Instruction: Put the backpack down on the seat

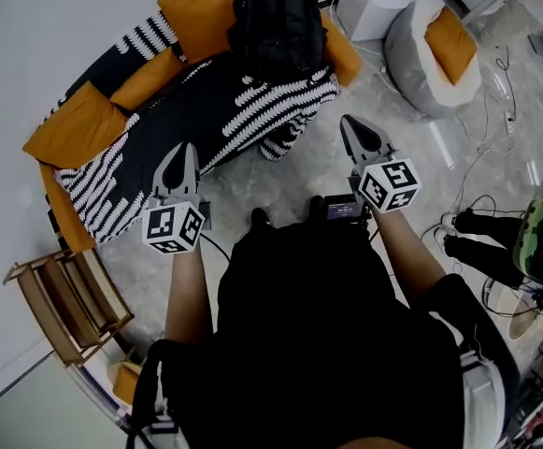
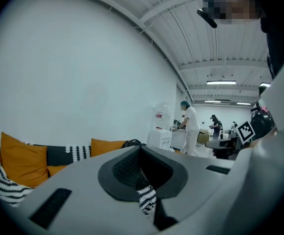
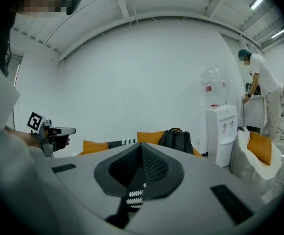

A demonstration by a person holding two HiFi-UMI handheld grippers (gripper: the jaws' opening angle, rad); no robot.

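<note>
Backpack [image 1: 278, 26] upright on sofa [image 1: 206, 110] seat, clear of both grippers.
Left gripper [image 1: 186, 150] and right gripper [image 1: 350, 123] clenched shut, empty; backpack well ahead, closer to right gripper's line.

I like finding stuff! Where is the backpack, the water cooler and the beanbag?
backpack [image 1: 276, 26]: head view, middle of its black front.
water cooler [image 3: 221, 136]: right gripper view, its white front panel.
beanbag [image 1: 409, 59]: head view, its bare grey side.
</note>
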